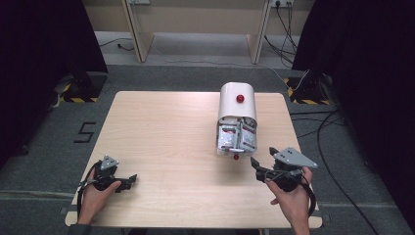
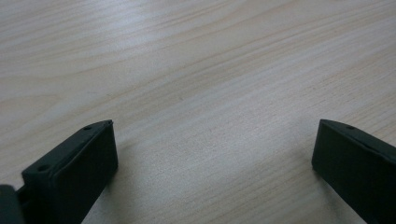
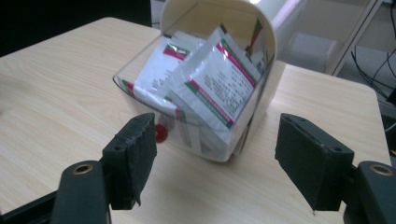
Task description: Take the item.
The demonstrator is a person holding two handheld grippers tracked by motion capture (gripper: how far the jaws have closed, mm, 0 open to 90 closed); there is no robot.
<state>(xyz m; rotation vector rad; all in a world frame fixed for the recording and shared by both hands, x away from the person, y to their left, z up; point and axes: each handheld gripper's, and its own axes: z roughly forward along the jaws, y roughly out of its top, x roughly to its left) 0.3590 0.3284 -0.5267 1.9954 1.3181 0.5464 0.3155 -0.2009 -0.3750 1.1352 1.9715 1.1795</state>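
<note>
While the right gripper (image 1: 264, 161) hangs just off the near end of the white round-topped box (image 1: 237, 105), its jaws stand wide apart with nothing between them. Seen from the right gripper view, those jaws frame the box's clear tilted front bin (image 3: 187, 135), which is close ahead but not touched. Inside the bin sit several white sachets (image 3: 210, 88) with green and red bands and small print, leaning against one another and packed up to the box's arched roof. A small red knob (image 3: 160, 133) sticks out of the bin's lower front, just beyond the tip of the jaw at the left of that view. From the high view a second red knob (image 1: 240, 98) shows on the rounded top of the box, which stands on the right half of the pale wooden table (image 1: 161, 137), toward its far edge, with the open bin facing the person.

Well apart from all this, the left gripper (image 1: 128, 180) rests low near the table's near left corner, held in the person's left hand (image 1: 95, 193). Its jaws are also spread wide and grip nothing; the left gripper view has them over bare wood grain. The right hand (image 1: 293, 196) grasps the right gripper from behind, cable trailing by the wrist.
</note>
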